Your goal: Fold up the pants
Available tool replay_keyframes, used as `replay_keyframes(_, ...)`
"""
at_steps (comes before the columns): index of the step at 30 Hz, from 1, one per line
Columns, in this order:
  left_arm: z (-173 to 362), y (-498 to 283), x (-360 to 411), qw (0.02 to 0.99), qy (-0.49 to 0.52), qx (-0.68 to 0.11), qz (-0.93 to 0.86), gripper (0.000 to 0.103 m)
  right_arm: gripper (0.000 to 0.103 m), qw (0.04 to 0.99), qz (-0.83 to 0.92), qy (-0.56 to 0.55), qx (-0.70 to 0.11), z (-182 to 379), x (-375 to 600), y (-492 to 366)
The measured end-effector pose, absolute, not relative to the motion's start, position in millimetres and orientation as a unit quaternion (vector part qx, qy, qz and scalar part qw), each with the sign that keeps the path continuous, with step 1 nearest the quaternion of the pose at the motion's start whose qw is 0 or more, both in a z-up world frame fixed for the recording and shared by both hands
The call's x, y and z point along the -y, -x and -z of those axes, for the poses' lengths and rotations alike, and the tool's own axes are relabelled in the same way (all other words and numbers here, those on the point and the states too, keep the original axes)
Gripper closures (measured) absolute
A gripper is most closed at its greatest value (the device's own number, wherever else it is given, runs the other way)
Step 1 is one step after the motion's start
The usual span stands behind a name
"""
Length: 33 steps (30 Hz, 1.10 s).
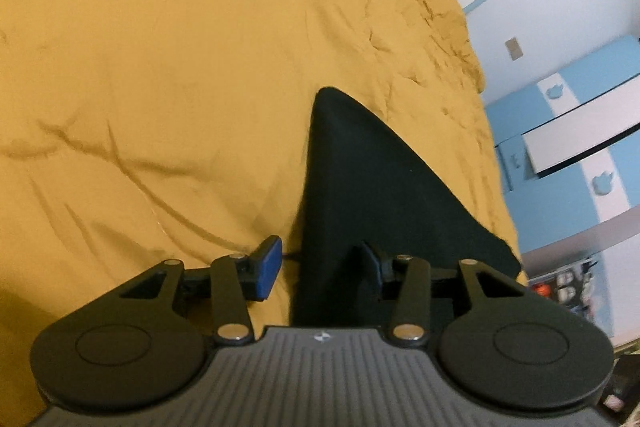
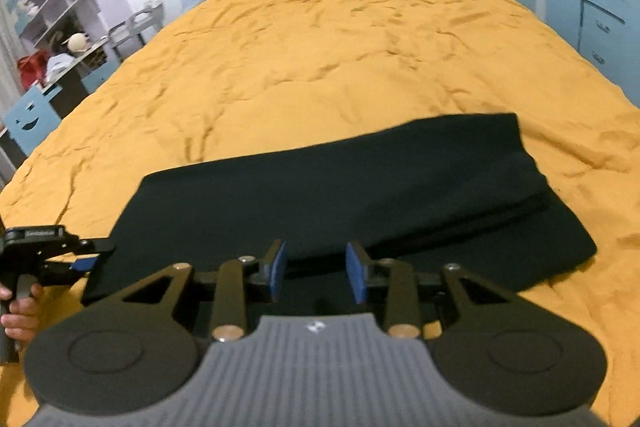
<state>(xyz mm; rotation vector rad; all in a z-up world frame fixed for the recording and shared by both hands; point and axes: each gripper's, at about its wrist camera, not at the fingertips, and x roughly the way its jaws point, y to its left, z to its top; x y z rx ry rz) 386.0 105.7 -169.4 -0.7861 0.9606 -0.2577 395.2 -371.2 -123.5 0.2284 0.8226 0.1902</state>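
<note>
- Pants [image 2: 340, 195]: black, folded into a long flat band, lying across the near part of the bed; layered edges show along the near side towards the right end.
- Bed [image 2: 340, 47]: covered by a rumpled mustard-yellow spread; carries the pants.
- Left gripper [image 1: 320, 267]: jaws parted to a moderate gap, blue pads [image 1: 269, 267] clear of the cloth on the visible side; one end of the pants lies between the jaws, the far pad partly hidden by the fabric. Not clamped.
- Right gripper [image 2: 316, 269]: jaws parted, narrower gap, poised above the near edge of the pants; pads not pressing the cloth.
- Hand [image 2: 18, 307]: seen in the right wrist view, wrapped round the left gripper's handle at the left end of the pants.
- Surroundings: blue drawers [image 2: 600, 23] at right, shelving [image 2: 52, 7] at left.
</note>
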Motion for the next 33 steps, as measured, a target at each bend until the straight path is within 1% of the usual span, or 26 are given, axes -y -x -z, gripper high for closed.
replay_keyframes(1, 172.3, -387.2, -108.5, 0.805, 0.372, -0.446, 0.121, 0.063, 0.073, 0.905, -0.088, -0.114, -0.400, 125.6, 373.4, -393.2)
replay_keyframes(3, 176.3, -386.4, -110.3, 0.799, 0.384, -0.445, 0.125, 0.085, 0.073, 0.904, -0.084, -0.118, -0.402, 127.8, 380.4, -393.5)
replay_keyframes(4, 175.7, -388.5, -109.7, 0.798, 0.390, -0.443, 0.125, 0.088, 0.073, 0.904, -0.084, -0.118, -0.402, 128.0, 382.4, -393.0)
replay_keyframes(5, 172.9, -388.1, -109.6, 0.799, 0.390, -0.440, 0.124, 0.094, 0.073, 0.904, -0.085, -0.117, -0.402, 128.1, 382.9, -392.8)
replay_keyframes(9, 140.8, -386.5, -97.0, 0.823, 0.364, -0.418, 0.123, 0.095, 0.073, 0.903, -0.087, -0.115, -0.405, 123.3, 387.5, -390.4)
replay_keyframes(12, 103.7, -389.4, -72.5, 0.844, 0.328, -0.406, 0.124, 0.095, 0.073, 0.898, -0.094, -0.133, -0.408, 118.1, 393.6, -390.5)
replay_keyframes(15, 65.4, -395.4, -31.6, 0.861, 0.284, -0.398, 0.138, 0.095, 0.073, 0.899, -0.098, -0.138, -0.404, 111.1, 397.0, -389.7)
replay_keyframes(19, 41.9, -400.9, 27.1, 0.869, 0.237, -0.402, 0.162, 0.095, 0.073, 0.896, -0.105, -0.154, -0.404, 107.8, 403.5, -389.3)
replay_keyframes(22, 43.3, -406.4, 66.3, 0.865, 0.214, -0.411, 0.191, 0.095, 0.073, 0.893, -0.111, -0.167, -0.403, 106.7, 407.8, -390.9)
replay_keyframes(25, 57.2, -415.3, 103.1, 0.855, 0.200, -0.433, 0.205, 0.095, 0.073, 0.892, -0.111, -0.173, -0.403, 106.2, 410.4, -393.1)
replay_keyframes(29, 84.5, -415.4, 124.7, 0.839, 0.190, -0.466, 0.207, 0.095, 0.073, 0.886, -0.113, -0.181, -0.411, 111.4, 411.0, -395.0)
replay_keyframes(31, 97.0, -417.7, 129.3, 0.824, 0.195, -0.488, 0.211, 0.093, 0.072, 0.879, -0.120, -0.193, -0.419, 116.8, 410.7, -396.5)
replay_keyframes(33, 107.1, -420.7, 129.9, 0.810, 0.203, -0.506, 0.218, 0.083, 0.072, 0.872, -0.127, -0.207, -0.425, 121.1, 409.7, -398.8)
